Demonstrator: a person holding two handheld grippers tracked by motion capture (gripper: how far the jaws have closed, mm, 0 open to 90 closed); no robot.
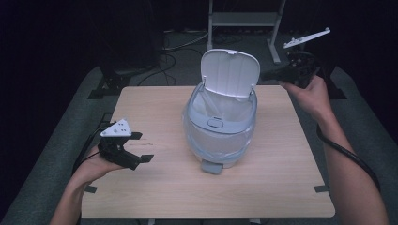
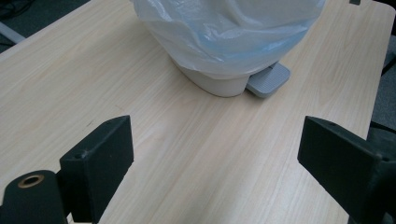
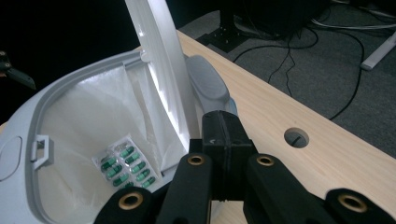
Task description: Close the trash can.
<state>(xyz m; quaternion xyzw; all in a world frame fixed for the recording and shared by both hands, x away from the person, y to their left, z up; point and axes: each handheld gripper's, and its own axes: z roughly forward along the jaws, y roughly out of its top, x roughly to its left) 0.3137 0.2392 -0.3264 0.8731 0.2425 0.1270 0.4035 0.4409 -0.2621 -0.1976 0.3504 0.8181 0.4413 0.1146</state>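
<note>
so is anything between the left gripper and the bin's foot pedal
Nothing visible does. The left gripper faces the pedal of the bin with open jaws and only bare table between them.

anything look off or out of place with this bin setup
One thing: a blister pack of green capsules lies at the bottom of the lined bin, and it looks full, which is odd for rubbish. Otherwise the lid stands open and upright, the bin sits straight on the table, nothing spilled.
</note>
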